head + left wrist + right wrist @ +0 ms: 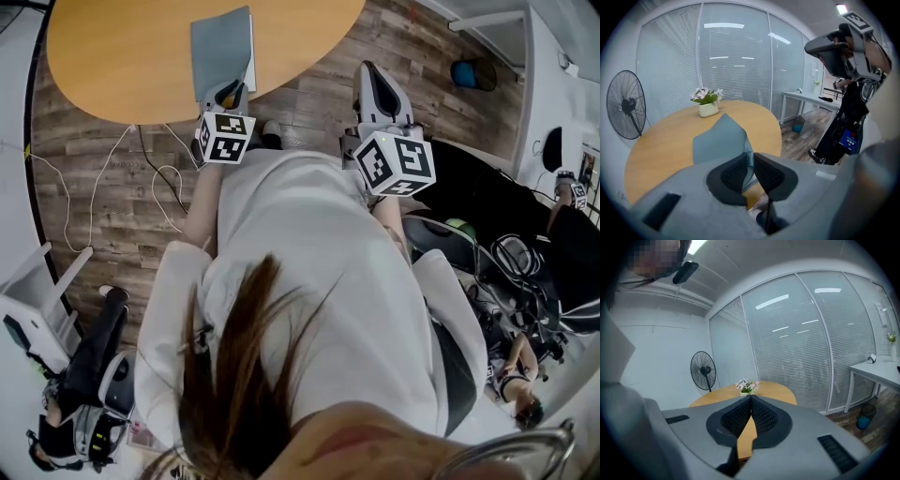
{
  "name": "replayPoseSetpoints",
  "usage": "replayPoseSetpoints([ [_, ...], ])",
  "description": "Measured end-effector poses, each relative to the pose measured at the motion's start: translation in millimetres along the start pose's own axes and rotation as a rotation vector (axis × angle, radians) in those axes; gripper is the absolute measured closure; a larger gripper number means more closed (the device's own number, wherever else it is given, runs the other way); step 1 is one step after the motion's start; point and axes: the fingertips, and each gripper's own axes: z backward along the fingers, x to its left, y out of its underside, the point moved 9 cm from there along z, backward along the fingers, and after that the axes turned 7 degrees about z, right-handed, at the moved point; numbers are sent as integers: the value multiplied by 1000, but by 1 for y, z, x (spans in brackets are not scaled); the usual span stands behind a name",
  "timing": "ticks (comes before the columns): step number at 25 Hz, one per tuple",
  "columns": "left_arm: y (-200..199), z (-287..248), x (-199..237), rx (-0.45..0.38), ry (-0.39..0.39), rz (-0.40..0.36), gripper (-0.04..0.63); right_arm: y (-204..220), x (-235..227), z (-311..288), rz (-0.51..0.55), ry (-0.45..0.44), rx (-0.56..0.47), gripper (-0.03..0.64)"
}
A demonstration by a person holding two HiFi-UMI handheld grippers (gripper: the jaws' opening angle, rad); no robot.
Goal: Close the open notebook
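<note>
The left gripper is pinching the cover of the grey-blue notebook over the round wooden table. The right gripper is hovering closed, empty.

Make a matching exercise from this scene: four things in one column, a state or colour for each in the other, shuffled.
Things
1. notebook
2. right gripper
3. fan
4. flowerpot

States
A. white, on the table
B. shut, empty
C. black, beside the table
D. pinched in the left gripper

Pairs: 1-D, 2-B, 3-C, 4-A
</note>
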Motion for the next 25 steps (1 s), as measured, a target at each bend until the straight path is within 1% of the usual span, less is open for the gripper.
replayPoseSetpoints([
  [13, 4, -23, -12, 38, 44, -22, 538, 4, 0, 1, -11, -13, 9, 614],
  [20, 13, -45, -13, 99, 79, -21, 529, 8, 1, -7, -22, -18, 20, 614],
  [25, 15, -48, -12, 110, 88, -12, 529, 9, -1, -10, -31, -17, 24, 614],
])
